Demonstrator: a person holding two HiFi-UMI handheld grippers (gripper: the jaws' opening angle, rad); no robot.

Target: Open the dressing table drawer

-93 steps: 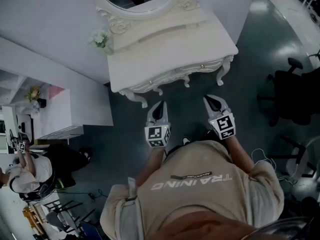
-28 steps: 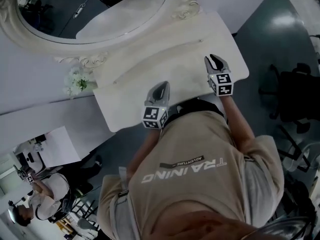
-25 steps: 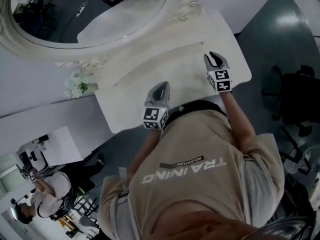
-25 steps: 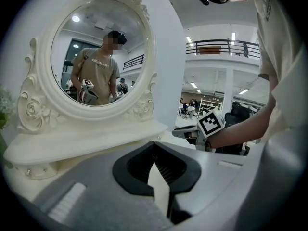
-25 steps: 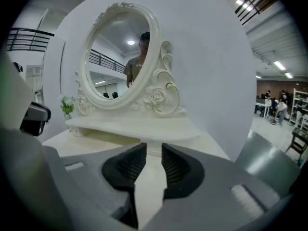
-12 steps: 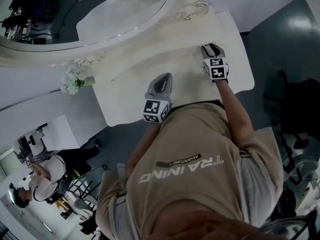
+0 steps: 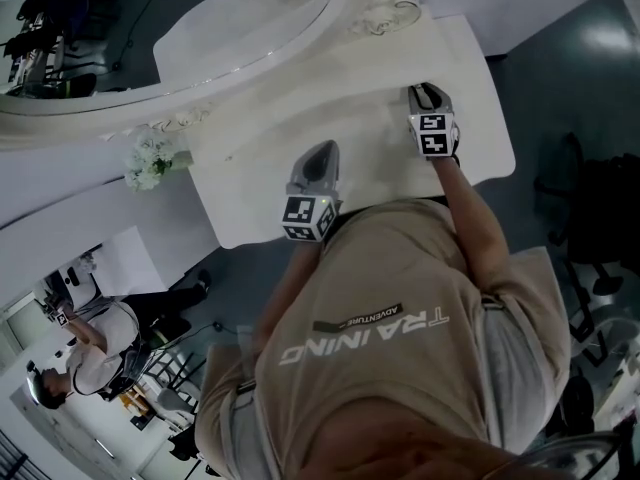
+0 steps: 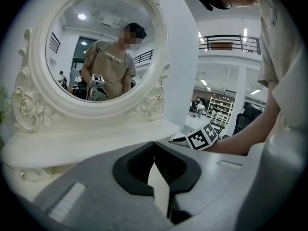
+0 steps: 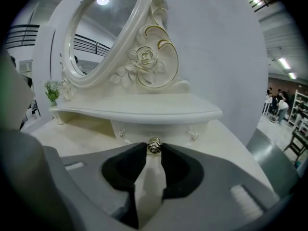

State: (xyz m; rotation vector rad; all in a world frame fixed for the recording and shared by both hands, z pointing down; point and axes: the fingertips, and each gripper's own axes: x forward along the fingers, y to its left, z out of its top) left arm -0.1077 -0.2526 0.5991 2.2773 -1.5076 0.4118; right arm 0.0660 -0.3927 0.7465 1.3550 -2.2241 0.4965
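The white dressing table [image 7: 250,183] fills the head view, with its oval mirror [image 7: 150,18] above. In the right gripper view a small drawer front [image 9: 139,129] sits under the raised shelf [image 9: 144,112], carrying a gold rose-shaped knob [image 9: 154,146]. My right gripper [image 9: 154,149] has that knob between its tips; its jaws are closing and the pads touch the knob's sides. It reaches to the back right of the tabletop [image 7: 425,93]. My left gripper [image 7: 318,156] hovers over the tabletop's middle, shut and holding nothing [image 8: 154,146].
A small bunch of white flowers [image 7: 150,158] stands at the table's left end. Black office chairs [image 7: 590,198] are on the floor to the right. Another person [image 7: 90,353] stands at the lower left. The mirror [image 8: 101,47] rises right ahead of the left gripper.
I have stepped up to the table. Over the last second the right gripper moved forward and down to the shelf under the mirror; the left edged forward over the tabletop.
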